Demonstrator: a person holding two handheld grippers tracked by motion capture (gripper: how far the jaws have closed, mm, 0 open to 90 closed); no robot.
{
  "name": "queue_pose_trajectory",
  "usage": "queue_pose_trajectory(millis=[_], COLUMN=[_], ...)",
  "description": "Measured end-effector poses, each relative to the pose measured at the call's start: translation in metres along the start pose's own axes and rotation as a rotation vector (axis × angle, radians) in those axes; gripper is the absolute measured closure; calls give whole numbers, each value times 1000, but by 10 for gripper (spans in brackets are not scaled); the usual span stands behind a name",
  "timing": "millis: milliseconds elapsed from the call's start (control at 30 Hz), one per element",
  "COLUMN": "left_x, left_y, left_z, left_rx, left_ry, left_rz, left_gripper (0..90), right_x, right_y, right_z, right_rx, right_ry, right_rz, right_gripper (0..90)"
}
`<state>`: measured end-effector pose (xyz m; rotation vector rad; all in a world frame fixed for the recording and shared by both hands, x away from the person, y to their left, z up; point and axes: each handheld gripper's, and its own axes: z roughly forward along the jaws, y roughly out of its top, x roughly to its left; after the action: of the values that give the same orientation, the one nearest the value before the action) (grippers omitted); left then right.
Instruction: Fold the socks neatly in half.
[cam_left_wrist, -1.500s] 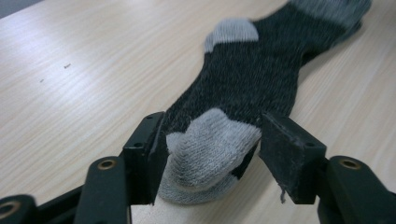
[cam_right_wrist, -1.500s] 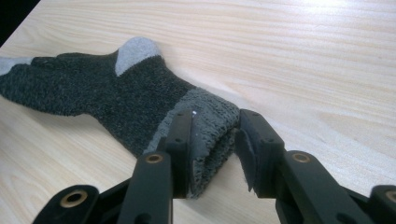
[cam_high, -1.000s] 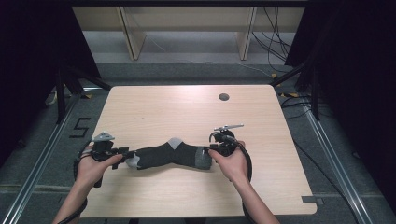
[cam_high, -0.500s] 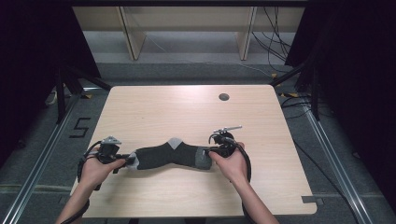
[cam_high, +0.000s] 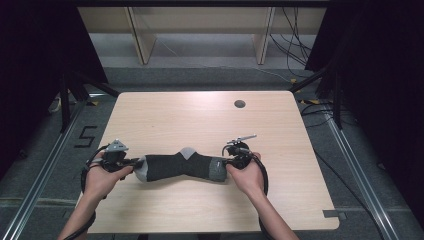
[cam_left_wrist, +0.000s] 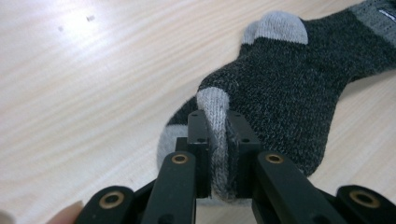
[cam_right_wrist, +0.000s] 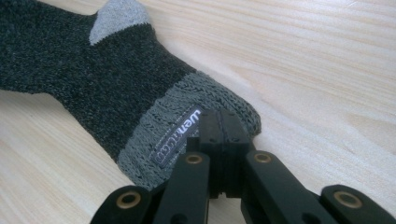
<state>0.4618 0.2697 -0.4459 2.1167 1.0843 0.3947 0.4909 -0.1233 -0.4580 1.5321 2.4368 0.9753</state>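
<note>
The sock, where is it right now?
In the high view the sock lies flat near the table's front edge, stretched between the left gripper pinching its toe and the right gripper pinching its cuff.

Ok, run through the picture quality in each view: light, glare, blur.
High view: even light on the table, its surroundings falling into dark, the sock sharp. Left gripper view: glare washes out the wood at top left, the left tongs, pinching the sock's grey toe, are soft close up. Right gripper view: bright wood at upper right, the cuff label slightly blurred, the right tongs clamped on the cuff.
</note>
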Motion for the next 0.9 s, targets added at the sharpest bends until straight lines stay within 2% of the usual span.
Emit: queue_pose_trajectory(millis=[67,100,133,167,200,267,300,333,367,433,500,533,567,600,633,700,733,767,800,833,867,900], left_x=[1,1,3,4,6,7,7,8,9,10,9,7,7,7,7,6,6,5,4,3,1,0], left_y=[1,1,0,0,-2,-8,-12,-16,-20,-21,-21,-20,-20,-19,-17,-16,-14,-13,-12,-11,-10,-10], left_z=[1,3,4,5,7,15,19,21,23,23,22,21,21,19,13,11,6,2,-3,-7,-9,-10], left_rx=[-24,-38,-25,-19,-3,32,47,53,41,36,39,50,50,51,26,14,-5,-19,-27,-42,-59,-67], left_ry=[12,19,20,26,28,23,36,50,50,43,40,41,41,41,35,39,45,38,30,32,36,32], left_rz=[-1,-10,-5,-16,-10,-26,-31,-41,-70,-74,-68,-65,-65,-66,-92,-104,-119,-127,-128,-130,-137,-141], left_gripper=[818,817,816,815,814,809,807,806,803,801,791,755,722,722,633,535,535,525,525,521,518,518], right_x=[0,-1,2,1,2,3,3,2,5,4,6,6,6,6,3,0,1,-3,-2,-5,-7,-8], right_y=[0,0,1,1,2,2,3,3,3,4,6,8,8,9,9,8,8,7,8,8,8,8], right_z=[-2,-2,-4,-6,-7,-8,-9,-9,-13,-15,-19,-19,-19,-17,-13,-11,-9,-6,-5,-4,-1,-1], right_rx=[0,-5,-15,-12,-18,-28,-36,-39,-47,-52,-60,-63,-63,-59,-51,-49,-44,-44,-29,-17,-34,-30], right_ry=[-26,-22,-16,-3,-6,-19,-13,-15,0,-3,0,-1,-1,7,9,10,14,9,15,20,2,3], right_rz=[-1,-6,9,-12,-6,3,4,-1,40,34,51,55,55,69,92,83,112,108,152,162,157,162], right_gripper=[900,900,900,900,900,900,900,900,900,899,867,783,783,737,691,671,653,632,601,580,564,552])
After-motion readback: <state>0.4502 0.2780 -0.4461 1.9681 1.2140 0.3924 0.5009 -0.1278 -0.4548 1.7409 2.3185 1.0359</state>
